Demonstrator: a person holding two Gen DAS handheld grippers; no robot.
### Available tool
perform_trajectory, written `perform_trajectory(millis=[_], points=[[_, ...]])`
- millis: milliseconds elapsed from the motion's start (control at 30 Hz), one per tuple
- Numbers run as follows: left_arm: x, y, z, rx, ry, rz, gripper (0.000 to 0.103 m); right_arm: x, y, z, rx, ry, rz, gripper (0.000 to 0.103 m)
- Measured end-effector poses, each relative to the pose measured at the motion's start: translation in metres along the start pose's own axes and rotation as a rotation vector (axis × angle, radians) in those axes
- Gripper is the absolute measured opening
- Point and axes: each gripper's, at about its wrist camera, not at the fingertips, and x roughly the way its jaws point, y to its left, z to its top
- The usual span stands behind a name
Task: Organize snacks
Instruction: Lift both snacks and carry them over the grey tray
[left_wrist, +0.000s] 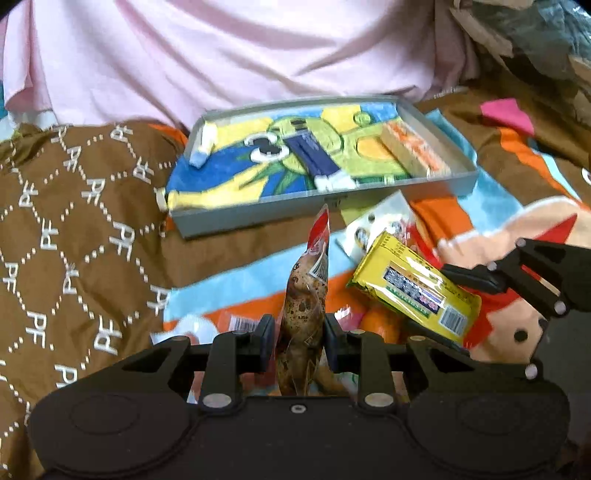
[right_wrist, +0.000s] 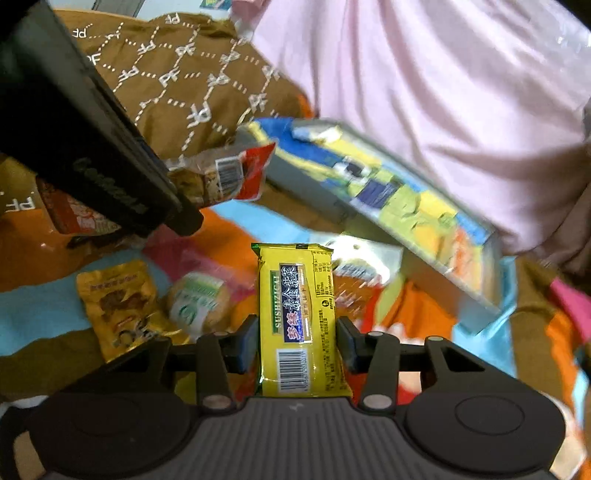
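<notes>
Your left claw (left_wrist: 300, 343) is clamped on the speckled brown pouch (left_wrist: 304, 306) with a red top, which stands upright between the pads. Your right claw (right_wrist: 297, 341) is clamped on the yellow packet (right_wrist: 297, 317), held lengthwise. Both snacks are lifted clear of the colourful blanket (left_wrist: 229, 288), on the near side of the grey tray (left_wrist: 258, 218), which already holds a blue bar (left_wrist: 314, 155) and an orange-and-cream wafer pack (left_wrist: 413, 151).

The pouch is soft and gripped low, so it may flop or slip sideways if you swing fast. The tray sits on bedding, not a firm surface, so pressing down on its near rim could tip it. The two claws are near each other on the right, and bringing both into the tray at once risks a clash.

The yellow packet reads "SUSHIZICAI" along its green edge, with Chinese characters on a blue band and a barcode at the near end. The brown quilt (left_wrist: 74, 229) repeats "PF". Loose on the blanket lie a gold pouch (right_wrist: 118, 306) and a round biscuit pack (right_wrist: 199, 302); their print is too blurred to read.
</notes>
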Motion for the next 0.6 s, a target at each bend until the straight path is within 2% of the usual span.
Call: perform_trajectory(millis=[200,333,467,600], points=[[0.004,0.0,0.029,-0.076,-0.042,0.037,0.03,-0.005,-0.006,0.004,-0.011,-0.077,-0.102,0.049],[0.01,0.002,0.063,-0.152,-0.084,0.058,0.03,-0.005,-0.02,0.01,0.046,-0.138,-0.151,0.049],[0.019,0.001,0.098,-0.177,-0.134,0.097,0.03,0.001,-0.043,0.012,0.135,-0.207,-0.191,0.049],[0.035,0.0,0.128,-0.196,-0.199,0.1,0.03,0.008,-0.06,0.013,0.171,-0.293,-0.246,0.049]])
